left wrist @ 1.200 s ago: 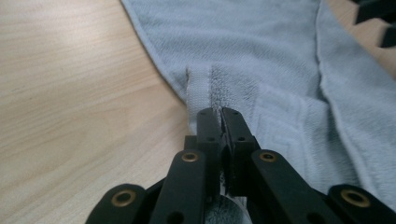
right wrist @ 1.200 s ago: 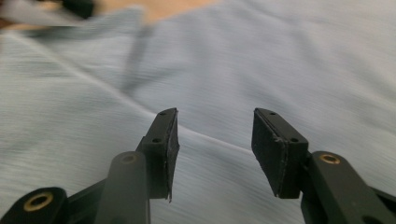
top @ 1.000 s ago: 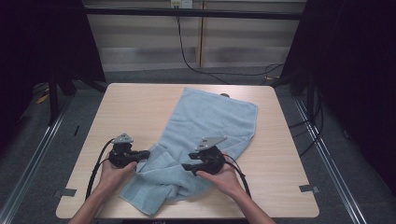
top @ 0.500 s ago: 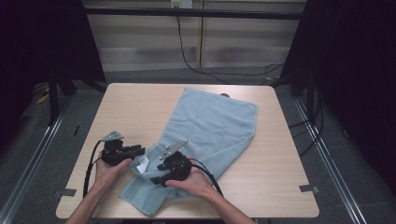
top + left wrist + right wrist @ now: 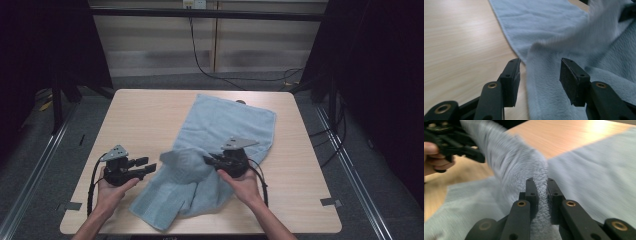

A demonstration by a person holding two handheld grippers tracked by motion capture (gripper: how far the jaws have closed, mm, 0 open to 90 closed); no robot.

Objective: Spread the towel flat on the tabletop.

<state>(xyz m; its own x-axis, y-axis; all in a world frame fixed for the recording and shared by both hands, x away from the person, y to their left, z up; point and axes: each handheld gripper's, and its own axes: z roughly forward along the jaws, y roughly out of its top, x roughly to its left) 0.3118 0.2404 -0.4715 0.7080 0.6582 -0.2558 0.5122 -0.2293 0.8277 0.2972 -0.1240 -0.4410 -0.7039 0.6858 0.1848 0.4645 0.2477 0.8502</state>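
A light blue towel (image 5: 225, 125) lies rumpled on the wooden table (image 5: 140, 115). My right gripper (image 5: 209, 161) is shut on a raised fold of it near the middle. In the right gripper view the jaws (image 5: 540, 181) pinch a ridge of the towel (image 5: 599, 182), having just been closing on it. My left gripper (image 5: 149, 165) stands open just left of the towel's edge, and its jaws have just been opening. In the left gripper view the pads (image 5: 540, 65) stand apart, with the towel (image 5: 549, 25) edge lying beyond them, untouched.
Bare tabletop lies to the left and along the far edge. A black cable (image 5: 200, 55) runs down the wall behind the table. Metal floor rails flank both sides. The other hand's gripper (image 5: 461, 147) shows at the upper left of the right gripper view.
The left gripper has let go of the towel's edge and drawn back left. The right gripper swung left to it, shut on a fold and pulled it up to the right.
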